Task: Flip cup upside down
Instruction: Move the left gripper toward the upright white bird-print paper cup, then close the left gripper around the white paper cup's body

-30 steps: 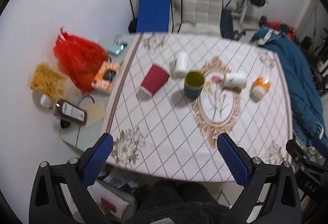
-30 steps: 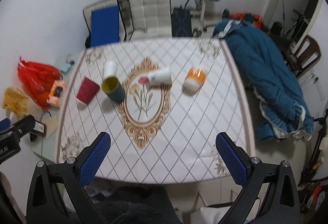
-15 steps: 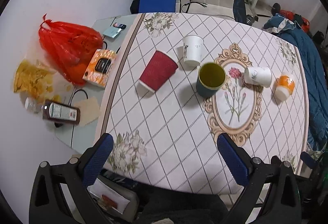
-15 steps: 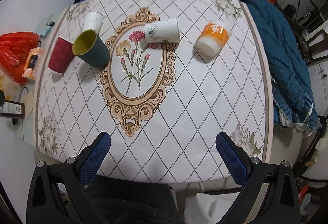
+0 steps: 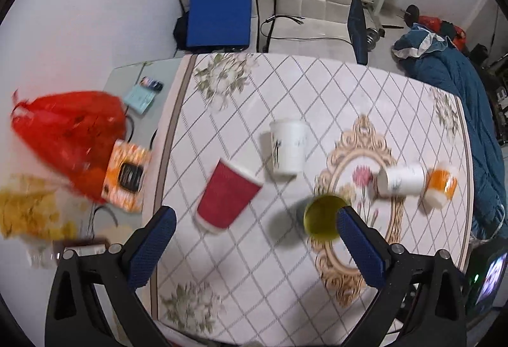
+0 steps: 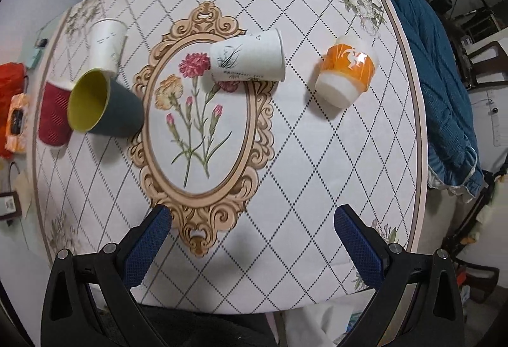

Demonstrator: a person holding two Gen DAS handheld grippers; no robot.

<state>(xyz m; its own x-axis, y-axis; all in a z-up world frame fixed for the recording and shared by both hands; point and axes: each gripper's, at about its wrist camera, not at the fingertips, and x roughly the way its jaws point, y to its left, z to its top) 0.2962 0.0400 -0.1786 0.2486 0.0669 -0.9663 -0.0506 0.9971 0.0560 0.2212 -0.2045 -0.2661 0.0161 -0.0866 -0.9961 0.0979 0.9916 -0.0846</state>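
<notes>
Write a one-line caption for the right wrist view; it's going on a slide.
Open right tongs above a table with five cups, the green cup standing mouth-up.

Worktop (image 6: 317,156) under a diamond-patterned cloth (image 6: 301,188), carrying red cup (image 6: 54,112), green-lined cup (image 6: 104,105), two white cups (image 6: 106,40), orange-banded cup (image 6: 346,73).

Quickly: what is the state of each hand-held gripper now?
Left hand-held gripper: open, holding nothing.
Right hand-held gripper: open, holding nothing.
</notes>
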